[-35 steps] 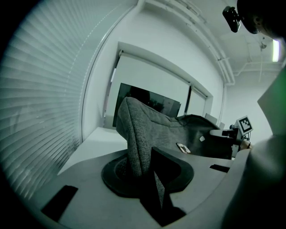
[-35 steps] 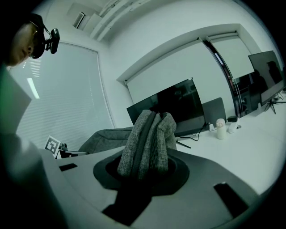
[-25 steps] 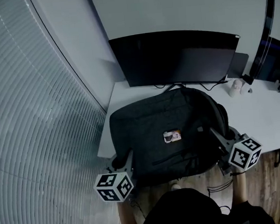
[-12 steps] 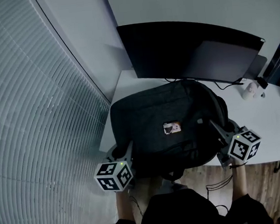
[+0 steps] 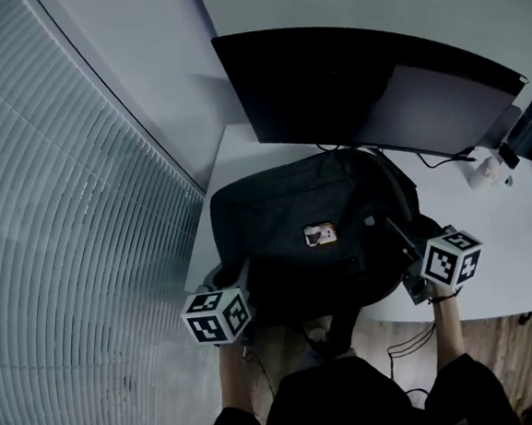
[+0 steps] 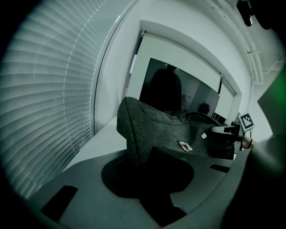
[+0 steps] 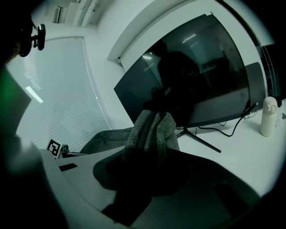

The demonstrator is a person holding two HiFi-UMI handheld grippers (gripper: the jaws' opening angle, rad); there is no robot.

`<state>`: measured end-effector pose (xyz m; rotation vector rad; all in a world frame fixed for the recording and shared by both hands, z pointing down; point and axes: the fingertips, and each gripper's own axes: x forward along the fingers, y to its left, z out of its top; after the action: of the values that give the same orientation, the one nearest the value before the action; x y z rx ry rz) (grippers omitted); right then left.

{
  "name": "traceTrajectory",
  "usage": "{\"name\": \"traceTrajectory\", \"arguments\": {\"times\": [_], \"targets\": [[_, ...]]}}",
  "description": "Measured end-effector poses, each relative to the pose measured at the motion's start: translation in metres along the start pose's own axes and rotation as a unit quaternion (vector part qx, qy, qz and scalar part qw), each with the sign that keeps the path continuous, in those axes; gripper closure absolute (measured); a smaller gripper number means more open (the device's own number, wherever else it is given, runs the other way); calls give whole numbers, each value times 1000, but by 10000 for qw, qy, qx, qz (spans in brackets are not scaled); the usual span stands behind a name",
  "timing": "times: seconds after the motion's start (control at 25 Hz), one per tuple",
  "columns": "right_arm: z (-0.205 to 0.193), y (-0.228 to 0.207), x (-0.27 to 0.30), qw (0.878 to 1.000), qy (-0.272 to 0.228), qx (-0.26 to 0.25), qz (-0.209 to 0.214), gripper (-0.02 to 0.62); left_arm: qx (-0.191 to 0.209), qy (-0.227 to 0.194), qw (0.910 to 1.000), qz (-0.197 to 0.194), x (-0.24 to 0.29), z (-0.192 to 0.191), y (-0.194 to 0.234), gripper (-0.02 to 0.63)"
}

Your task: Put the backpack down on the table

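A dark grey backpack (image 5: 294,218) with a small light tag on its front lies flat across the near left corner of the white table (image 5: 229,159); its near edge and a strap hang past the table's front edge. My left gripper (image 5: 238,283) is shut on the backpack's near left corner (image 6: 134,134). My right gripper (image 5: 400,241) is shut on a bunched fold of the backpack's right side (image 7: 152,134). Both marker cubes sit level with the table's front edge. Whether the backpack rests fully on the table I cannot tell.
A wide dark monitor (image 5: 366,87) stands just behind the backpack, its stand and cables (image 7: 201,134) on the table. A small white bottle (image 5: 485,174) stands at the right. Window blinds (image 5: 63,225) fill the left side. Wooden floor (image 5: 501,362) shows below.
Both grippers have carried the backpack forward over the table towards the monitor and lower. The grips on its two sides have not altered.
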<state>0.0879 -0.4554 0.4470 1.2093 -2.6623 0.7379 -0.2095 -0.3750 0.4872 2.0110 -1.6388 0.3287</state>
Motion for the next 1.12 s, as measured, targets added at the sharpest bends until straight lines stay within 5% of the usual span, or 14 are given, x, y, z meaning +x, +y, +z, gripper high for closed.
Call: {"name": "traceTrajectory", "arguments": {"times": [1.12], "targets": [[-54, -63, 50, 9948, 797, 555, -302, 494, -178, 959, 9952, -29, 72, -44, 31, 494]]}}
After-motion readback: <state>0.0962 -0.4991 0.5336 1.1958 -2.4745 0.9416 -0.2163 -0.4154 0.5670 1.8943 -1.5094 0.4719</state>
